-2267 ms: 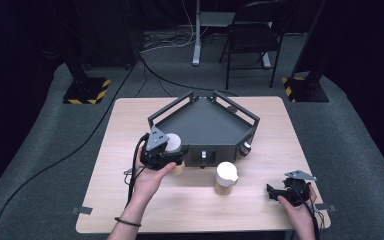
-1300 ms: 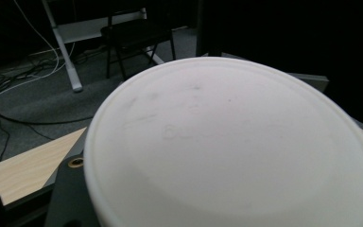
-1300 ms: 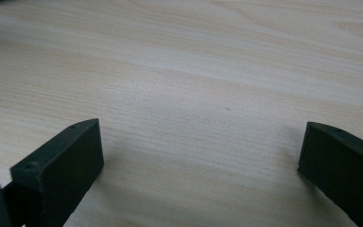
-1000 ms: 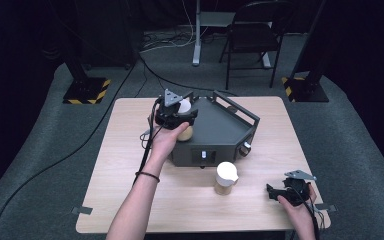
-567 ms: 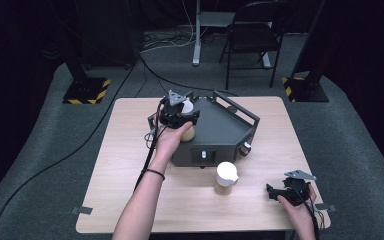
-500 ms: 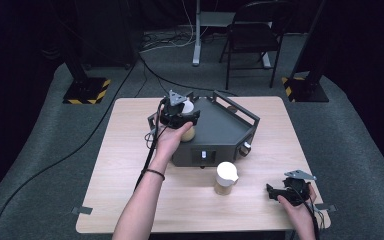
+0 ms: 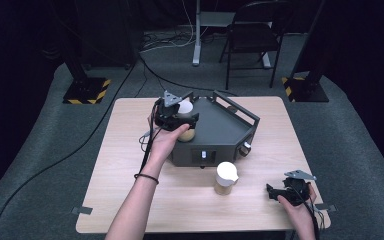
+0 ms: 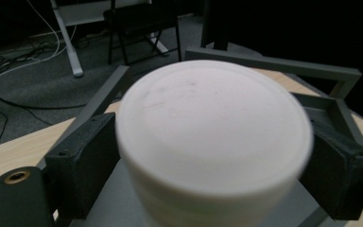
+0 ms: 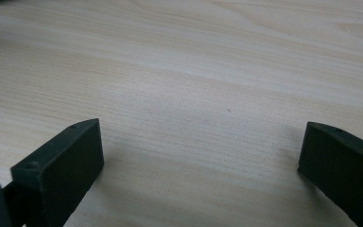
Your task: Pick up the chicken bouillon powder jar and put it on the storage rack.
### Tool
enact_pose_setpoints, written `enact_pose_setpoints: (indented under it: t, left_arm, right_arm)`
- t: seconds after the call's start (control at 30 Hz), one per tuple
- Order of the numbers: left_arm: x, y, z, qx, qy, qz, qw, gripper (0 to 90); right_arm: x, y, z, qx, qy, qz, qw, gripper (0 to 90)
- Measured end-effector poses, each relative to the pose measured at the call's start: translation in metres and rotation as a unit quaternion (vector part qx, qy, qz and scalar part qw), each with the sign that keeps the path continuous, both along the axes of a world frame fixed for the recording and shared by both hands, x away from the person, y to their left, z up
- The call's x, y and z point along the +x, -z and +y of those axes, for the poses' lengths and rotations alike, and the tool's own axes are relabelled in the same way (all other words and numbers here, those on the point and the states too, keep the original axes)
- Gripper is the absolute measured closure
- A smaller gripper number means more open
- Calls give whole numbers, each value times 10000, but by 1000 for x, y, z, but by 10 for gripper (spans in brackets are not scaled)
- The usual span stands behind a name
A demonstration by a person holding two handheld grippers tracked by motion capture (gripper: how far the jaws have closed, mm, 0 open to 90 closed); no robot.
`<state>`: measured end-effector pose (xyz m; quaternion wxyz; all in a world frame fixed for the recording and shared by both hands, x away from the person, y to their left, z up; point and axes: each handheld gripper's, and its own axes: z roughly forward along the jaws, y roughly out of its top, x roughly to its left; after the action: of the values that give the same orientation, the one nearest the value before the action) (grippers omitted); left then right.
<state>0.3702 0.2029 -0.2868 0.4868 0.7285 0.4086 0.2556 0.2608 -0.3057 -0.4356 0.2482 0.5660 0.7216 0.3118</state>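
A jar with a white lid (image 8: 212, 132) and tan body (image 7: 188, 133) stands at the left corner of the dark grey tray-topped box (image 7: 220, 132). My left gripper (image 7: 182, 117) straddles that jar. Its jaws have just been opening and now stand on either side of the lid, eased off it, in the left gripper view (image 8: 212, 163). A second white-lidded jar (image 7: 226, 177) stands on the wooden table in front of the box. My right gripper (image 7: 276, 193) rests near the table's front right corner, open over bare wood (image 9: 198, 156).
The box has raised rails along its far edges (image 8: 269, 64) and a knob on its front right face (image 7: 246, 146). The wooden table (image 7: 130, 165) has tape tabs at its front corners. A chair (image 7: 252, 37) and stands are on the floor beyond.
The left hand carried the jar from the table in front of the box up onto the box's left corner, then settled there. The right hand has not moved.
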Motion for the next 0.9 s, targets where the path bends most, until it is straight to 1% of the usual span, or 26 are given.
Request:
enact_pose_setpoints:
  t: [0.07,0.13,0.27,0.33,0.4,0.43,0.57,0.63,0.7,0.77,0.8,0.87,0.9]
  left_arm:
    - [-8,-1,7,-7,39,-55,10000,103]
    - [-16,-3,12,32,57,-87,9999,93]
    - [-28,-4,24,66,42,-55,10000,81]
    - [-34,-3,30,28,33,-67,10000,75]
    - [-42,-2,33,81,6,-102,9999,64]
    - [-44,-1,36,73,-3,-75,9999,65]
    - [-54,6,48,50,14,-16,10000,60]
    - [-60,11,55,15,34,-21,10000,53]
    - [-68,15,60,33,7,-46,10000,50]
    - [-75,21,67,-44,3,-59,10000,47]
    - [-79,24,70,-48,-4,-68,10000,43]
    - [-86,29,74,-3,-15,-110,9999,38]
    - [-89,32,76,27,-7,-99,9999,37]
  right_arm:
    - [0,0,0,0,1,0,10000,0]
    - [0,0,0,0,0,-1,10000,0]
    - [0,0,0,0,0,-1,10000,0]
    - [0,0,0,1,0,-1,10000,0]
    - [0,0,0,0,0,0,10000,0]
    - [0,0,0,1,0,-1,10000,0]
    - [0,0,0,1,0,-1,10000,0]
    - [0,0,0,3,1,-1,10000,0]
    - [0,0,0,3,-5,-2,10000,0]
    - [0,0,-1,4,-16,-4,10000,0]
    - [0,0,-1,3,-15,-3,10000,0]
    - [0,0,-1,4,-15,-3,10000,0]
    - [0,0,-1,4,-15,-3,10000,0]
